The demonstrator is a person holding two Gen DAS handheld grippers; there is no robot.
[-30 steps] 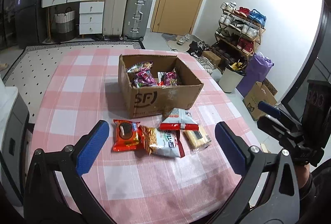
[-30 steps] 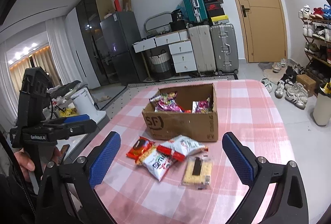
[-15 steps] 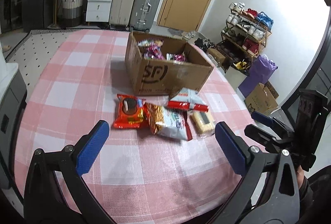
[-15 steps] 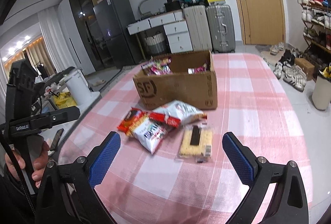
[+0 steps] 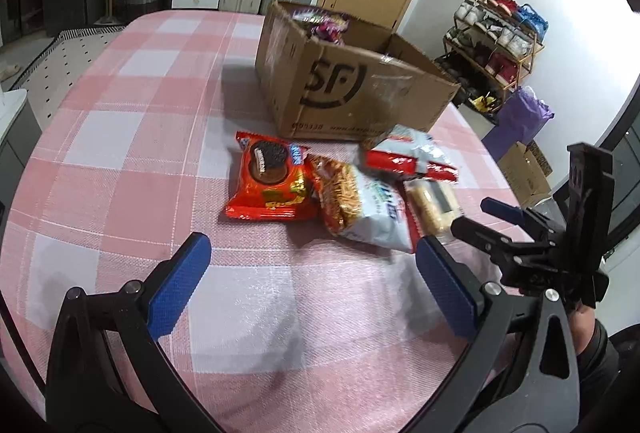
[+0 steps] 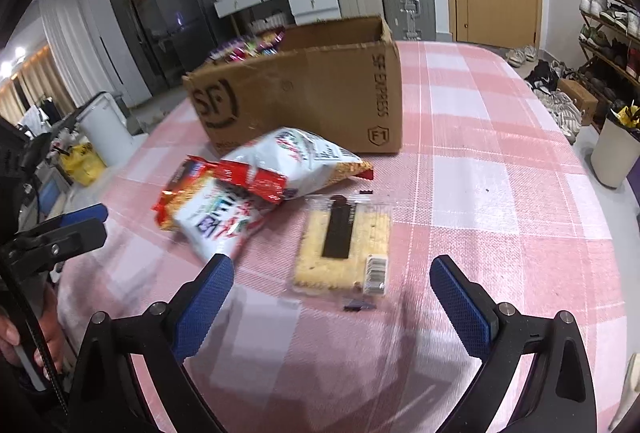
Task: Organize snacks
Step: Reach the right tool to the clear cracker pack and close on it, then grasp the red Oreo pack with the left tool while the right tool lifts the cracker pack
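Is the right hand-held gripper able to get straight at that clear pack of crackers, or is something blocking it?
Probably yes. The right hand-held gripper is open, and the cracker pack lies flat on the checked tablecloth just ahead of it, uncovered. The white snack bag lies beyond it.

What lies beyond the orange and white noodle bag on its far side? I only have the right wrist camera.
Observer: A red cookie packet lies flat on the tablecloth, its edge touching the noodle bag.
Operator: Is the left gripper on it?
Observer: No. The left gripper hangs short of it, jaws wide open and empty.
Operator: How does my gripper look from that side?
Observer: The right gripper sits low at the near end of the cracker pack, jaws apart. I cannot tell whether it touches the pack.
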